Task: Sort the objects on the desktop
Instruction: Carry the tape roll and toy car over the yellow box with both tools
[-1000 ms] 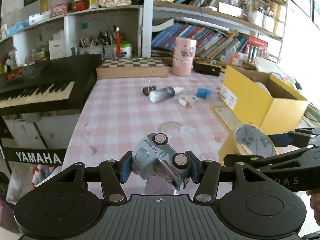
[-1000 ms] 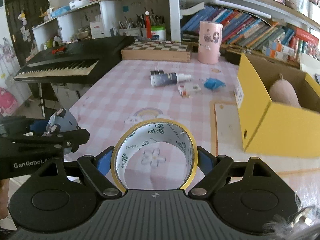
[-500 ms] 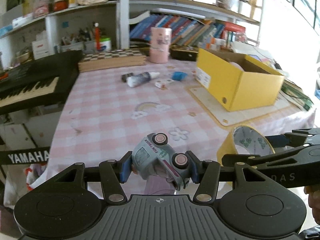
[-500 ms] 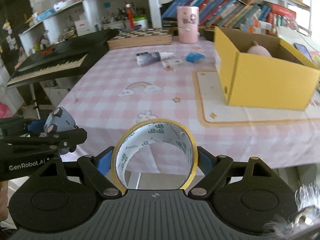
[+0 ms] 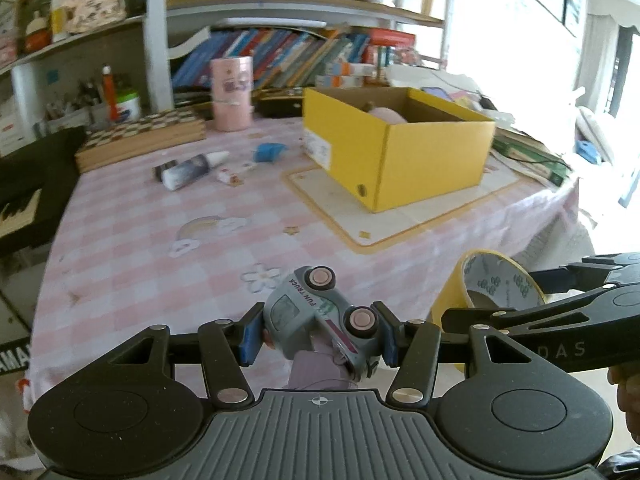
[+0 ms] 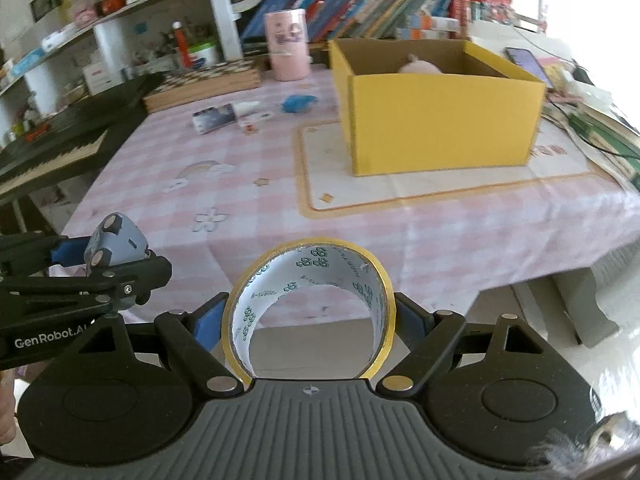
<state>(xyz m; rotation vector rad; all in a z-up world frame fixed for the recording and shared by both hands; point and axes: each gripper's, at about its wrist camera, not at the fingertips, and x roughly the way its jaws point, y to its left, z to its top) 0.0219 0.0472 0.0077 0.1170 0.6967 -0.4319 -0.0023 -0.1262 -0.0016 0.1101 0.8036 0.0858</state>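
At nine o'clock in my left wrist view sits a black keyboard (image 5: 20,200), and beside it a chessboard box (image 5: 140,140) at eleven. My left gripper (image 5: 318,334) is clamped on a grey toy truck (image 5: 320,316), which lies tipped on its side with its wheels facing up, above the near edge of the pink checked table (image 5: 160,240). On that table at eleven o'clock lie a small bottle (image 5: 188,168) and a blue object (image 5: 270,153); a pink cup (image 5: 232,94) stands at twelve. At one o'clock stands the yellow box (image 5: 420,160), open-topped, with a pinkish thing inside. At three o'clock, my right gripper (image 6: 310,316) grips a roll of tape (image 6: 310,300) across its width, held beyond the table's edge.
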